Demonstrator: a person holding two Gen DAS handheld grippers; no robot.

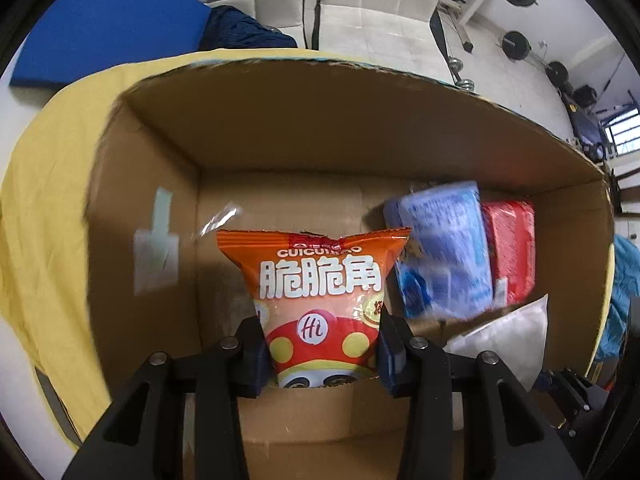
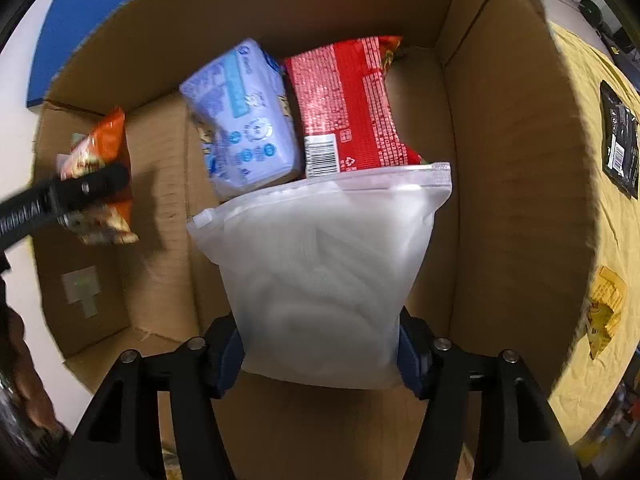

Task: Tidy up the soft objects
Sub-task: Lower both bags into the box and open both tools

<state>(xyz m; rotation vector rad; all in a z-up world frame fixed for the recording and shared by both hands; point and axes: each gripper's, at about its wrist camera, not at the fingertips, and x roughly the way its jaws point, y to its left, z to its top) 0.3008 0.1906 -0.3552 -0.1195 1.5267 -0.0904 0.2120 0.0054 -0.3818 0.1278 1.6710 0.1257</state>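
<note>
The cardboard box (image 2: 512,128) is the largest thing here, standing open on a surface draped with a yellow cloth (image 1: 48,200); both packages in hand hang inside its walls. A blue mat (image 1: 104,20) lies beyond it.

Next in size, the frosted zip bag (image 2: 324,272) hangs between the fingers of the right hand-held gripper (image 2: 320,352), which is clamped on its lower end, zip seal pointing away over the box floor. It holds something white and folded, probably cloth, so it should be light and limp; the film looks slick, and a pinch across the filled part, as now, seems safer than one on the empty edge.

The blue tissue pack (image 2: 244,120) and the red noodle packet (image 2: 348,108) lie side by side, touching, at the far end of the box floor. The zip bag's seal overlaps their near edges in the right wrist view; whether it touches them I cannot tell.

The orange snack bag (image 1: 320,292) is upright in the left hand-held gripper (image 1: 320,352), whose fingers are closed on its lower half, over the bare left part of the box. It is air-puffed and light, with brittle contents that a hard squeeze would likely crush, so a gentle hold suits it.

Outside the box, a black sachet (image 2: 620,140) and a small yellow packet (image 2: 606,304) lie on the cloth.
</note>
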